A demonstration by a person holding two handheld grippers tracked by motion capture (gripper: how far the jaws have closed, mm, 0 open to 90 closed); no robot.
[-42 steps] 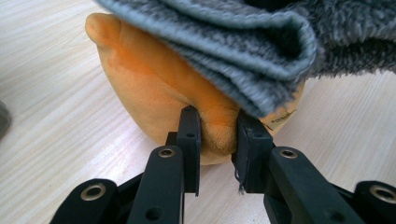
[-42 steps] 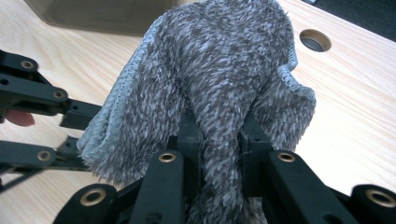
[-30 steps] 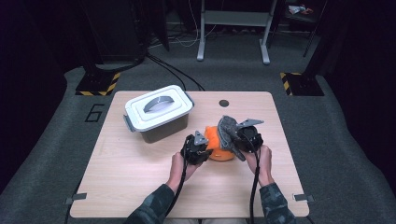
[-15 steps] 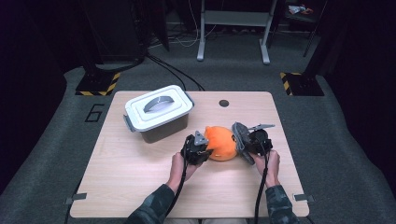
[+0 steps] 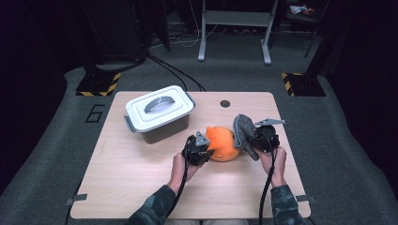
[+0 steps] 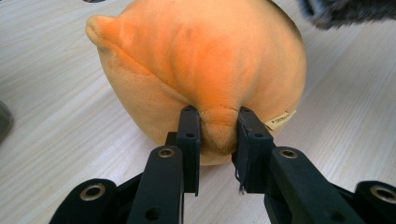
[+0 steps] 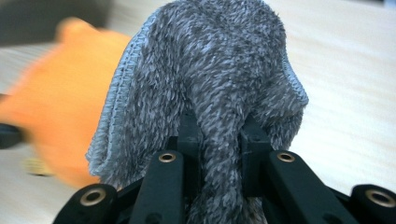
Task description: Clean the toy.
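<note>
Pale wooden table point(image 5: 141, 187): left gripper point(image 5: 199, 149) pinches the orange plush point(image 5: 222, 143) to steady it, while right gripper point(image 5: 261, 138) clamps the grey cloth point(image 5: 242, 130) clear alongside.

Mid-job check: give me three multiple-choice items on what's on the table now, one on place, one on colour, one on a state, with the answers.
1. Where does the grey lidded plastic box stand?
A. far left part of the table
B. near right corner
C. on the floor

2. What colour is the round plush toy that the left gripper pinches?
A. blue
B. orange
C. green

3. What is the right gripper doing?
A. open above the box
B. shut with nothing in it
C. shut on the fuzzy grey cloth

Answers: 1 A, the high view shows it left of the toy, on the far side. 2 B, its fabric is orange. 3 C, the cloth is bunched between its jaws.
</note>
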